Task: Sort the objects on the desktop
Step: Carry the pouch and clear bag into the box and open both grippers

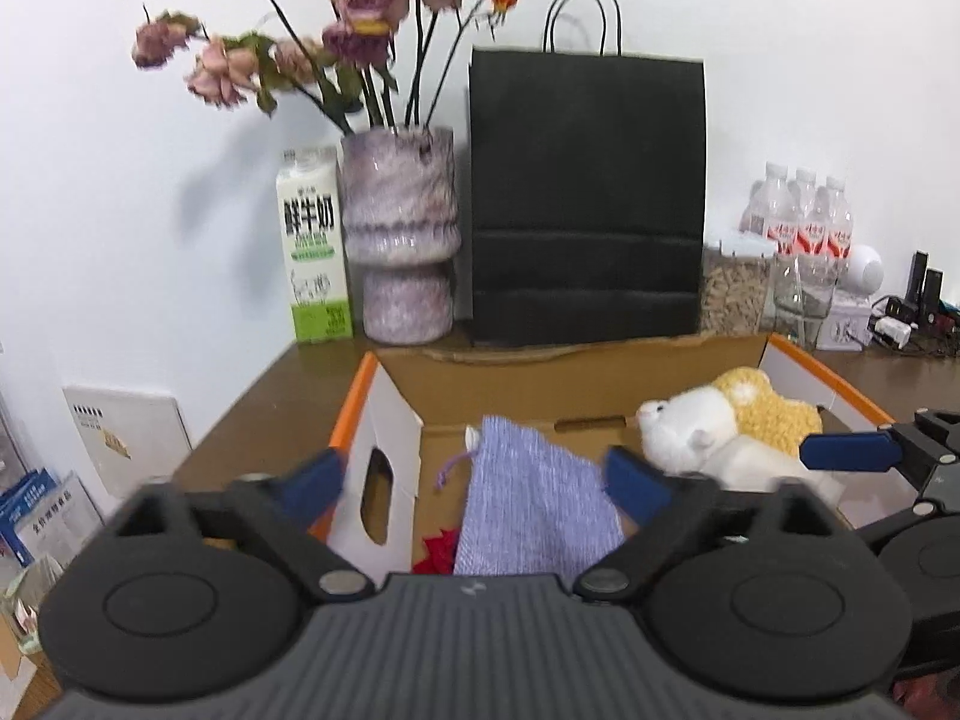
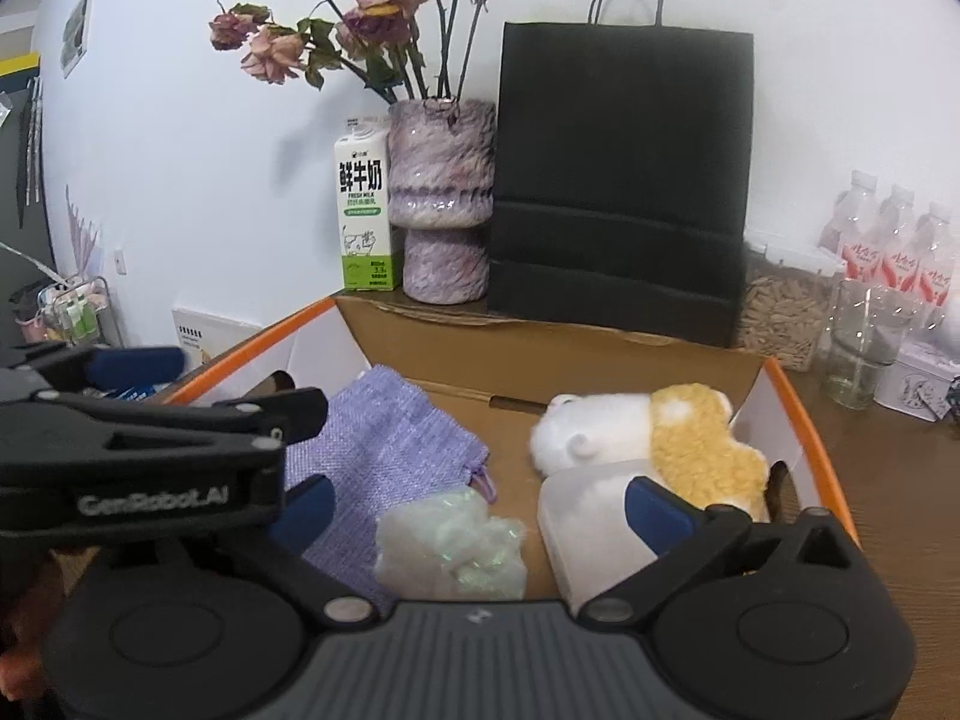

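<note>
Gaping hand-held grippers (image 1: 474, 483) over box (image 1: 690, 354)

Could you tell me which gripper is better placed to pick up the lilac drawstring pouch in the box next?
Probably the left. The left gripper is open with the lilac pouch lying straight between its fingers; the right gripper faces a white tuft instead.

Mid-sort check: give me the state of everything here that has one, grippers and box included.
left gripper: open, empty, over the box
right gripper: open, empty
cardboard box: open, flaps up
purple pouch: lying in the box
plush toy: lying in the box
paper bag: upright behind the box
milk carton: upright
glass: upright, looks empty
</note>
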